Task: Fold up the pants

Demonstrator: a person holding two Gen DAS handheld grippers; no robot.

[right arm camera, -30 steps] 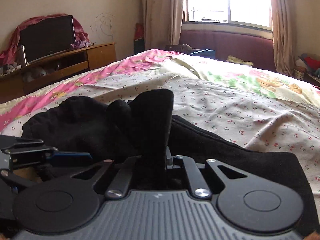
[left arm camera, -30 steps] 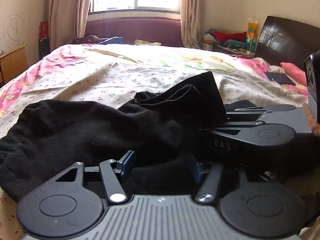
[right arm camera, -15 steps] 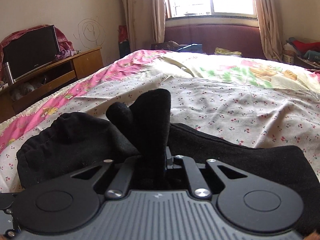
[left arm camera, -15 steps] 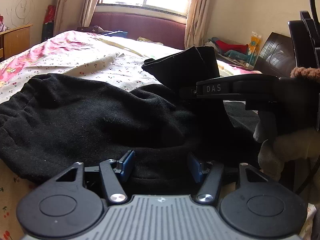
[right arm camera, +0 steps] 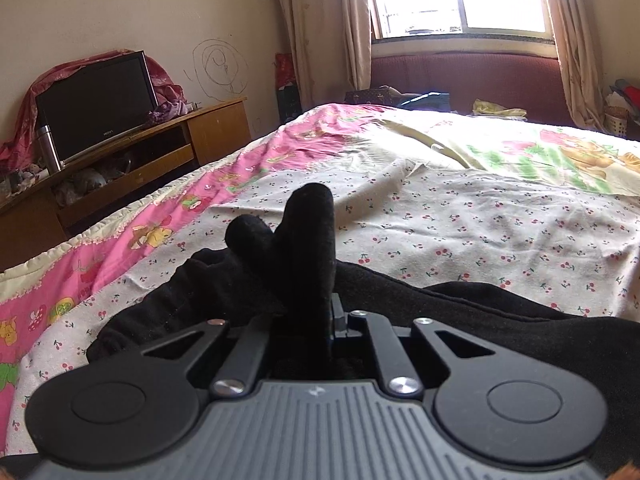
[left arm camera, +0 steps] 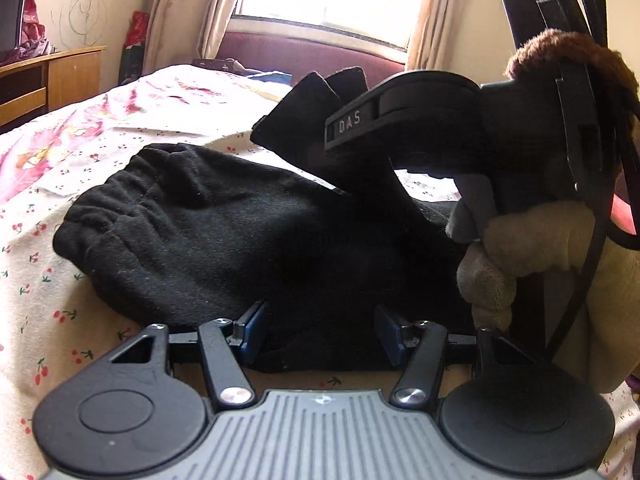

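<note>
**Pants on bed: right gripper clamped, left gripper apart**

Your left gripper [left arm camera: 318,332] sits low at the near edge of the black pants [left arm camera: 224,236]. Its blue pads [left arm camera: 252,330] stand apart, with the near hem of the fabric lying between them; whether either pad touches the cloth is hard to tell, as the hem is in shadow.

The pants lie bunched on the cherry-print bedsheet [left arm camera: 44,300], with the gathered waistband [left arm camera: 104,208] toward your left.

To the right, your right gripper [right arm camera: 320,320] is closed tight on a fold of the pants. The pinched cloth stands upright above the jaws as a dark double tuft [right arm camera: 296,240]. In the left wrist view, this gripper appears from the side, raised above the pile, with the lifted fabric flap [left arm camera: 308,120] projecting from it. Your gloved right hand [left arm camera: 532,248] grips its handle.
</note>
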